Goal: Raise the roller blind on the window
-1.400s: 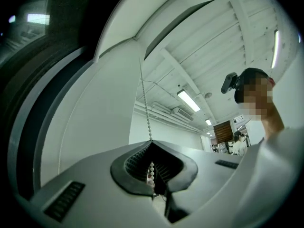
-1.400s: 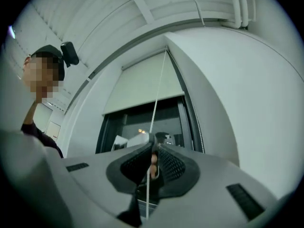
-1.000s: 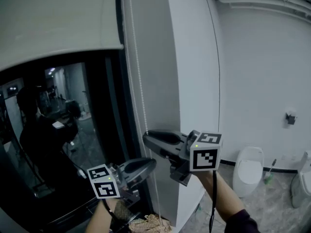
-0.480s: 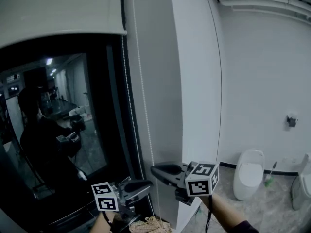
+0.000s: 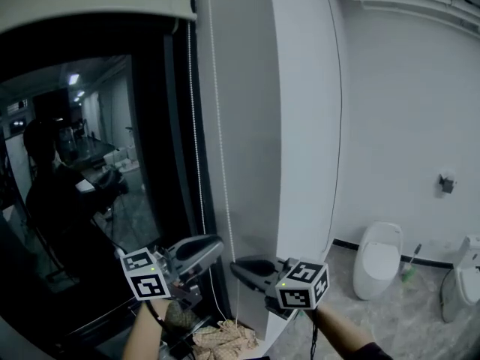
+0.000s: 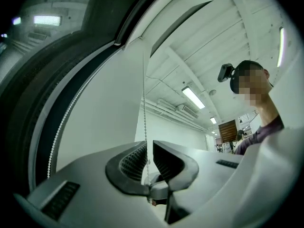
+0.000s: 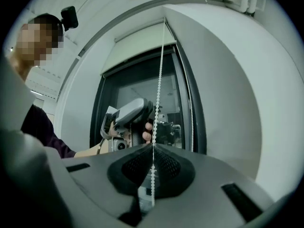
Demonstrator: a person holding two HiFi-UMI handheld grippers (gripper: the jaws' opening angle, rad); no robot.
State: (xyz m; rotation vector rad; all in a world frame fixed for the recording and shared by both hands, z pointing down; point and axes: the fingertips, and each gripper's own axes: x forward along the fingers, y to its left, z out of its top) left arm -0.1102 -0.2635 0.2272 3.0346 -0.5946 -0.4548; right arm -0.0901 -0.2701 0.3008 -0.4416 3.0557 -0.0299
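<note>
1. Up at the top left of the head view: roller blind [image 5: 90, 2], pale, with its bottom edge high on the window [image 5: 82, 201]. Most of the dark glass is uncovered, and a person's reflection shows in it.
2. Bead chain [image 5: 218, 126], white, hanging down the right side of the window frame against a pale wall pillar [image 5: 300, 126]. It runs down to both grippers.
3. Left gripper [image 5: 206, 247], low beside the window frame and the higher of the two. Its jaws stand a narrow slit apart. One strand of the bead chain passes through the slit, close to one pad and not pinched.
4. Right gripper [image 5: 247, 267], just below and to the right of the left gripper. Its jaws are closed together on the bead chain. The chain rises straight and taut above them, and a short run of beads hangs below.
5. Toilet [image 5: 377, 259], white, against the far wall at lower right, well apart from the grippers. A brush [image 5: 409, 270] stands just beside it.
</note>
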